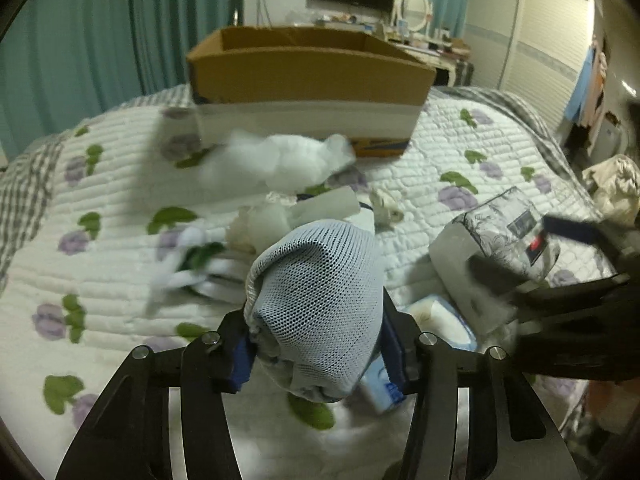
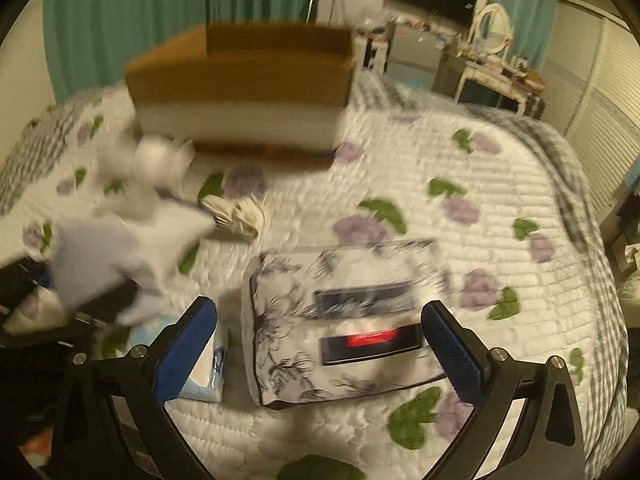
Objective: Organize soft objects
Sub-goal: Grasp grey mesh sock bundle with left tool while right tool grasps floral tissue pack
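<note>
1. Left wrist view: left hand-held gripper clamped on a pale blue mesh bundle, blue pads pressed into both flanks, bundle raised clear of the bed quilt.
2. Open cardboard box at 12 o'clock, far across the quilt, well apart from the held bundle. Inside not visible from this height.
3. Between bundle and box: loose white soft pieces just in front of the box wall; smaller white scraps nearer, blurred, kind unclear.
4. Right wrist view: right hand-held gripper spread wide, nothing held, straddling a floral-print soft pack lying flat on the quilt. Pads beside the pack's two short ends; contact not certain.
5. Blue-and-white tissue pack at 9 o'clock of the floral pack, just beside the left pad of that gripper.
6. Judged step: mesh bundle bound for the box; floral pack next to be gripped.
7. Risks:
   - Mesh slack and overhanging the pads; trailing cloth may catch the box rim and spill outside.
   - Grip sits low on the bundle; a fast swing could let it slide out.
   - Closing on the floral pack may also pinch the tissue pack, or drag it along.
   - Both grippers work close together at 3 o'clock in the left view; collision likely if both travel to the box at once.
</note>
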{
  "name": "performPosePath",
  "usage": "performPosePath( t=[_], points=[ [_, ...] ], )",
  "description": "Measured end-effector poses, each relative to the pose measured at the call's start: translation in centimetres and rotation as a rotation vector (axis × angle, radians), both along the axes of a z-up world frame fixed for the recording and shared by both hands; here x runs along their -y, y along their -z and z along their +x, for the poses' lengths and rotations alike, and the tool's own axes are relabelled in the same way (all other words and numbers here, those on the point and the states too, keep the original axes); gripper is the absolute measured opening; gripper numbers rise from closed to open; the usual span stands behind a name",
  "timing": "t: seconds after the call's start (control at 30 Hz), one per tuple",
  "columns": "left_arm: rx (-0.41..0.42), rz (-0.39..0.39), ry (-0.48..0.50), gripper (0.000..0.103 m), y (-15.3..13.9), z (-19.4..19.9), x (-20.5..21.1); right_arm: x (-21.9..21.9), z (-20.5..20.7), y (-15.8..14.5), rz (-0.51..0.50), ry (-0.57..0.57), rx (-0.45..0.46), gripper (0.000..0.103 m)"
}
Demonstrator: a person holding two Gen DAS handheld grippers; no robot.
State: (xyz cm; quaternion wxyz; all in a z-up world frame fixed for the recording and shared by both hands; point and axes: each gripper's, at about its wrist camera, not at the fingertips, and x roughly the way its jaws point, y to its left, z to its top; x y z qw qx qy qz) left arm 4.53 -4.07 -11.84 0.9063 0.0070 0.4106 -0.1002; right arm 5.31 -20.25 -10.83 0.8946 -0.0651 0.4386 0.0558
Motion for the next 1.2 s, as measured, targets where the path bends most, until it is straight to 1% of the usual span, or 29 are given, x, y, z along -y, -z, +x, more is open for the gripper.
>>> performPosePath(
  t=[0.07, 0.13, 0.17, 0.2, 0.23, 0.27, 0.3, 0.4, 0.5, 0.53, 0.63, 0.67, 0.73, 0.8, 0.87, 0.93, 1.0, 1.1, 1.2],
  points=[
    [0.012, 0.002, -0.007, 0.051, -0.5, -0.3, -0.4, -0.3, 0.5, 1.0, -0.04, 0.021, -0.01, 0.087],
    [0.022, 0.0, -0.009, 0.051, -1.0, -0.5, -0.8, -0.7, 0.7, 1.4, -0.074, 0.026, -0.011, 0.081],
    [0.025, -0.006, -0.013, 0.051, -1.2, -0.6, -0.9, -0.7, 0.6, 1.3, -0.068, 0.022, -0.007, 0.075],
    [0.027, -0.011, -0.014, 0.051, -1.5, -0.8, -1.0, -0.6, 0.5, 1.2, -0.057, 0.016, -0.003, 0.065],
    [0.029, -0.012, -0.015, 0.051, -1.6, -0.8, -1.0, -0.5, 0.3, 0.8, -0.044, 0.008, 0.004, 0.059],
    [0.03, -0.014, -0.018, 0.051, -1.8, -0.8, -1.1, -0.5, 0.1, 0.4, -0.032, -0.003, 0.011, 0.048],
    [0.033, -0.02, -0.022, 0.051, -2.1, -1.0, -1.3, -0.6, -0.2, 0.0, -0.026, -0.01, 0.019, 0.041],
    [0.052, -0.027, -0.025, 0.051, -3.3, -1.3, -1.5, -0.4, -0.9, -1.2, 0.004, -0.013, 0.044, 0.031],
    [0.086, -0.029, -0.029, 0.051, -4.8, -2.1, -1.9, 0.3, -1.8, -3.1, 0.081, -0.015, 0.08, 0.028],
    [0.097, -0.028, -0.031, 0.051, -5.2, -2.2, -2.0, 0.5, -2.2, -4.1, 0.1, -0.015, 0.104, 0.028],
    [0.13, -0.022, -0.037, 0.051, -6.8, -2.6, -2.3, 0.3, -3.3, -7.6, 0.121, -0.047, 0.188, 0.028],
    [0.137, -0.021, -0.037, 0.051, -7.3, -2.6, -2.4, 0.1, -3.4, -9.2, 0.134, -0.069, 0.219, 0.028],
    [0.161, -0.017, -0.033, 0.051, -8.7, -2.3, -2.4, -0.2, -3.1, -12.4, 0.139, -0.107, 0.29, 0.028],
    [0.202, -0.009, -0.031, 0.051, -10.5, -1.8, -2.4, -0.6, -2.4, -14.9, 0.135, -0.132, 0.336, 0.028],
    [0.248, -0.016, -0.025, 0.051, -12.6, -0.9, -2.3, -0.9, -0.7, -17.7, 0.148, -0.163, 0.386, 0.028],
    [0.284, -0.031, -0.022, 0.051, -14.4, 0.5, -2.3, -1.2, 1.4, -19.5, 0.157, -0.183, 0.411, 0.028],
    [0.301, -0.023, -0.023, 0.051, -15.6, 2.4, -2.3, -1.3, 3.9, -20.7, 0.174, -0.193, 0.415, 0.028],
    [0.315, 0.02, -0.04, 0.051, -16.4, 5.8, -2.2, -2.1, 7.8, -21.2, 0.215, -0.211, 0.403, 0.028],
    [0.31, 0.052, -0.047, 0.051, -16.0, 9.8, -2.0, -3.7, 11.8, -20.5, 0.219, -0.222, 0.38, 0.028]
  ],
)
